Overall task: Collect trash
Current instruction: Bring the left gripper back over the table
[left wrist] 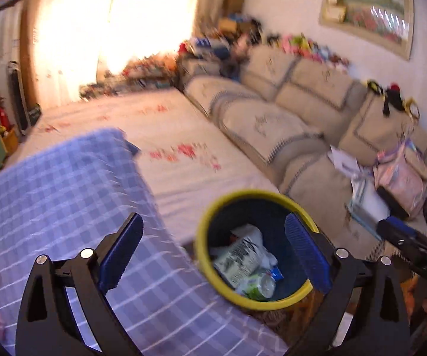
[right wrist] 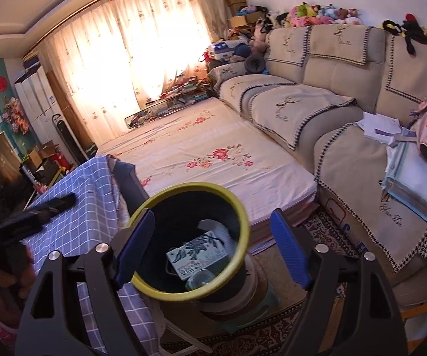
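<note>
Blue pads of my left gripper (left wrist: 213, 249) sit nearest the lens, spread wide with nothing between them; my right gripper (right wrist: 212, 249) is spread too, and empty. Its left pad hides part of the bin's (right wrist: 244, 222) yellow rim. Motion blurs the left view: the heap by the curtain (left wrist: 106, 14) at 12 o'clock is unreadable. I see the bin at 5 o'clock there, with a carton (left wrist: 237, 259), a bottle (left wrist: 258, 286) and crumpled white scraps inside; the right view shows the carton and a clear round top only. A checked cloth (left wrist: 65, 192) covers the table at 9 o'clock, a flowered mattress (right wrist: 213, 154) lies beyond, and a beige sofa (right wrist: 317, 68) runs toward 2 o'clock. Only the right view shows the bin raised on a stool (right wrist: 243, 308) over a patterned rug (right wrist: 272, 335), plus a hand (right wrist: 9, 270) at 8 o'clock. A framed picture (left wrist: 367, 14) shows whole only in the left.
</note>
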The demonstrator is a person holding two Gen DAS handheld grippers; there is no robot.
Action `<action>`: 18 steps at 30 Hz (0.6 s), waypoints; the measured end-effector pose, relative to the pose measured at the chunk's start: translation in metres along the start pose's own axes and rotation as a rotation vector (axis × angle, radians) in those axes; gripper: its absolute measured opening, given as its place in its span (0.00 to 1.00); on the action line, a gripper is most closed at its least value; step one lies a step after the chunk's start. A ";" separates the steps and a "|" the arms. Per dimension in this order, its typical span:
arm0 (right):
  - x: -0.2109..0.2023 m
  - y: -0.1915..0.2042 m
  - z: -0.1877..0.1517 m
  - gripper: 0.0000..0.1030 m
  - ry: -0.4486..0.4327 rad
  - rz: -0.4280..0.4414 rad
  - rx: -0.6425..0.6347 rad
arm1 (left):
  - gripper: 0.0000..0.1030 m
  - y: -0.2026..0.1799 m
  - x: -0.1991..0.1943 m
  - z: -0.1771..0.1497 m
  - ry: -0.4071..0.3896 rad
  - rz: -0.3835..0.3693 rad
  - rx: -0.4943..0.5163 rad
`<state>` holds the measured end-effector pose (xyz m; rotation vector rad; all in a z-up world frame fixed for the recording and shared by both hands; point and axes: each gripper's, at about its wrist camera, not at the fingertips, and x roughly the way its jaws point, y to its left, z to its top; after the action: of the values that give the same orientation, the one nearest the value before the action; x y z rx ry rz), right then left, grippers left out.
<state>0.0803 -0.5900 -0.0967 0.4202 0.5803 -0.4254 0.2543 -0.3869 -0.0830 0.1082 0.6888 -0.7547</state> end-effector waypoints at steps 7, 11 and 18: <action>0.016 0.064 0.004 0.75 0.034 0.109 -0.099 | 0.95 0.110 -0.129 -0.028 -0.224 0.245 -0.135; 0.027 0.116 0.006 0.75 0.059 0.186 -0.167 | 0.95 0.172 -0.188 -0.049 -0.323 0.441 -0.186; 0.055 0.220 0.000 0.75 0.122 0.324 -0.296 | 0.95 0.279 -0.244 -0.094 -0.381 0.682 -0.296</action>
<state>0.2303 -0.4214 -0.0729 0.2504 0.6693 -0.0016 0.2610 -0.0064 -0.0483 -0.0717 0.3512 -0.0073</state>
